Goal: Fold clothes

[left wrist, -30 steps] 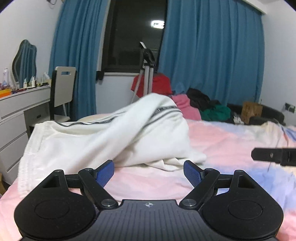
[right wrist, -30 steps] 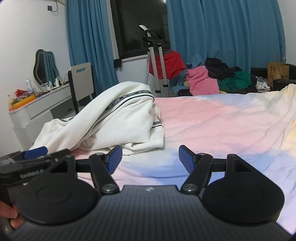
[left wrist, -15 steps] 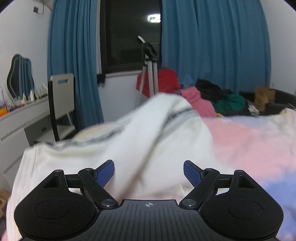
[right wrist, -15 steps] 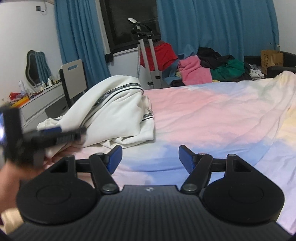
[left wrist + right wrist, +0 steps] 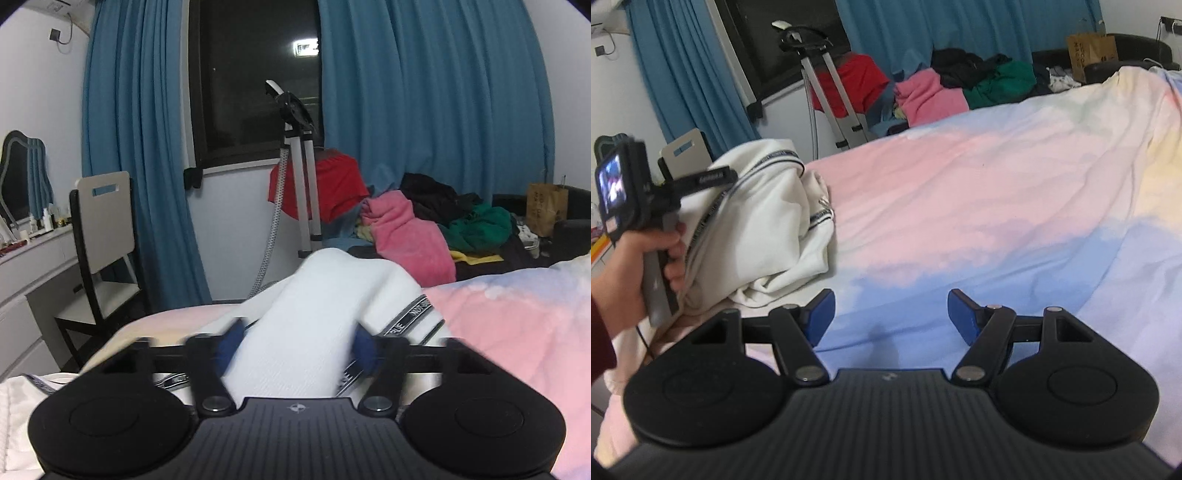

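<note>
Bed [image 5: 979, 192] with a pastel sheet, pink in the middle, blue patch toward the near edge, yellowish-white at the far right. One white garment [image 5: 764, 221] with black-and-white striped trim lies bunched in a heap on the bed's left side; rest of the sheet bare, mild wrinkles. In the left wrist view the same garment [image 5: 317, 332] rises as a hump over the pink sheet [image 5: 517, 332]. Far bed edge runs below the pile of coloured clothes.

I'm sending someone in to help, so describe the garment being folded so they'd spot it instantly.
On the pastel bedspread, near its dresser-side edge, a white garment lies heaped. It alone has black-and-white lettered stripe trim, and the left gripper straddles it.
</note>
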